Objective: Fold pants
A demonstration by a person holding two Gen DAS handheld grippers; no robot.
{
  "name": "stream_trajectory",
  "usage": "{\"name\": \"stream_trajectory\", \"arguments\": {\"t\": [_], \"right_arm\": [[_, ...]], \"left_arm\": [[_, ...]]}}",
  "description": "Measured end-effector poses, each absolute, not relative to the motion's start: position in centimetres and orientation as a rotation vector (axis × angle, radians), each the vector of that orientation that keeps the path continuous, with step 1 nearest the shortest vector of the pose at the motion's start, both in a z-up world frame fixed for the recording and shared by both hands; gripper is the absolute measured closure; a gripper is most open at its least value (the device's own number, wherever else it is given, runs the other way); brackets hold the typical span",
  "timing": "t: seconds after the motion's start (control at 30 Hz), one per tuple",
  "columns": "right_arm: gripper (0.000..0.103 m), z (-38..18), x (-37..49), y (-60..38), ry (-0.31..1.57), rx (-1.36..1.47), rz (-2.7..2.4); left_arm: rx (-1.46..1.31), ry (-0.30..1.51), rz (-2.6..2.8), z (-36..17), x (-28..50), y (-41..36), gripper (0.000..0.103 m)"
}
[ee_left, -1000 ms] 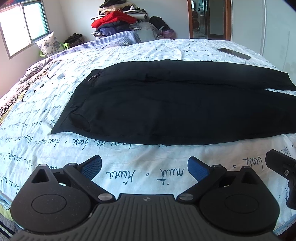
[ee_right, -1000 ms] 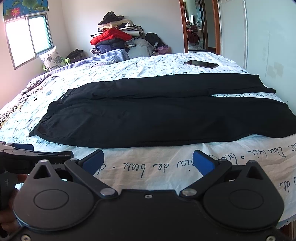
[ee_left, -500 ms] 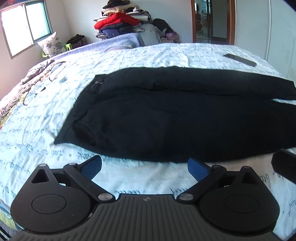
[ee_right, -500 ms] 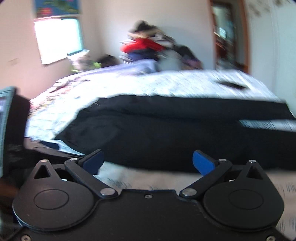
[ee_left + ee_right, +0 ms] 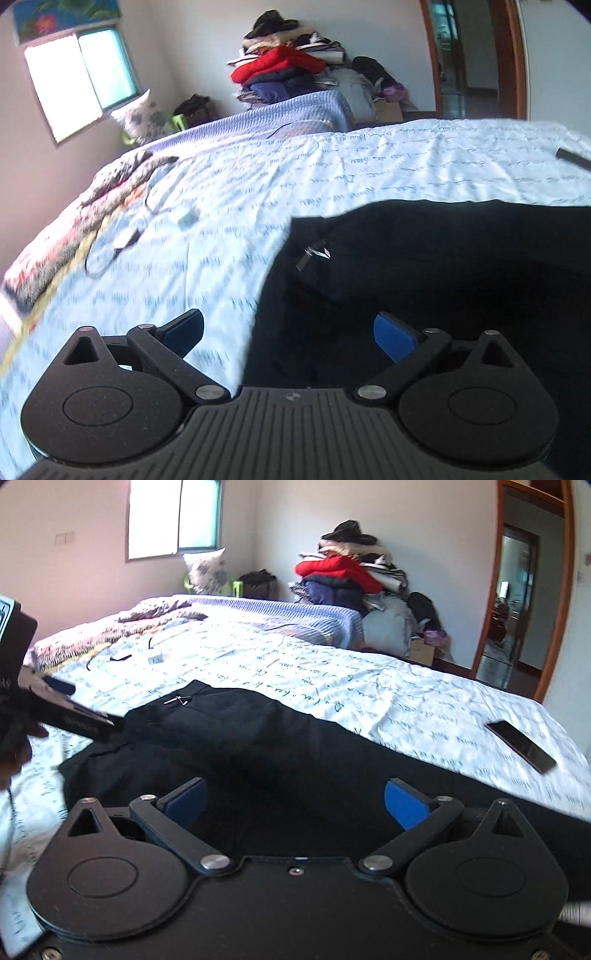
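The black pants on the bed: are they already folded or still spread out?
Spread out: the black pants lie flat along the bed, both open grippers above them.

The black pants [image 5: 443, 280] lie flat and spread on the bed, not yet folded. The waist end is toward the left, with a small silver zipper pull [image 5: 176, 700] showing near the waistband. The legs stretch away to the right.
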State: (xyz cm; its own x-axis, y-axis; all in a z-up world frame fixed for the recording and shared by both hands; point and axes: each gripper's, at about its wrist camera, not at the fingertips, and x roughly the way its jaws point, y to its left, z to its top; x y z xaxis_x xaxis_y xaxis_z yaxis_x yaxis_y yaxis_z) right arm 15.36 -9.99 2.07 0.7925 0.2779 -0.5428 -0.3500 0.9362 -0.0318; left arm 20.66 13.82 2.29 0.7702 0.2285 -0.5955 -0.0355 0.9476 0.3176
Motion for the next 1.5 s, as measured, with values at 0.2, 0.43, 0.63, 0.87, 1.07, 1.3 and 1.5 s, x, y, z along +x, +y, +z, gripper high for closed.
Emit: {"name": "stream_trajectory", "arguments": {"t": [0.2, 0.43, 0.63, 0.87, 1.07, 1.3, 1.5], "right_arm": [[0.0, 0.3, 26.2, -9.7, 0.698, -0.157, 0.384], [0.004, -2.7, 36.4, -10.2, 0.837, -0.185, 0.52], [0.029, -4.6, 40.9, -11.0, 0.972, -0.131, 0.651], [0.029, -5.0, 41.3, -10.6, 1.024, -0.197, 0.778], [0.082, -4.2, 40.4, -10.7, 1.007, -0.233, 0.795], [0.095, -2.6, 38.4, -9.9, 0.876, -0.338, 0.685], [0.102, -2.4, 37.0, -6.9, 0.606, -0.661, 0.395]], "left_arm": [[0.38, 0.666, 0.006, 1.0, 28.6, 16.9, 0.004], [0.263, 0.683, -0.284, -0.9, 36.0, 20.6, 0.004], [0.27, 0.742, -0.431, -3.3, 40.5, 21.5, 0.005], [0.195, 0.809, -0.561, -6.0, 43.1, 21.4, 0.005], [0.072, 0.875, -0.529, -5.4, 43.5, 22.2, 0.048], [0.082, 0.809, -0.454, -3.1, 40.9, 21.5, 0.072], [0.14, 0.706, -0.337, -1.8, 41.0, 20.2, 0.073]]}}
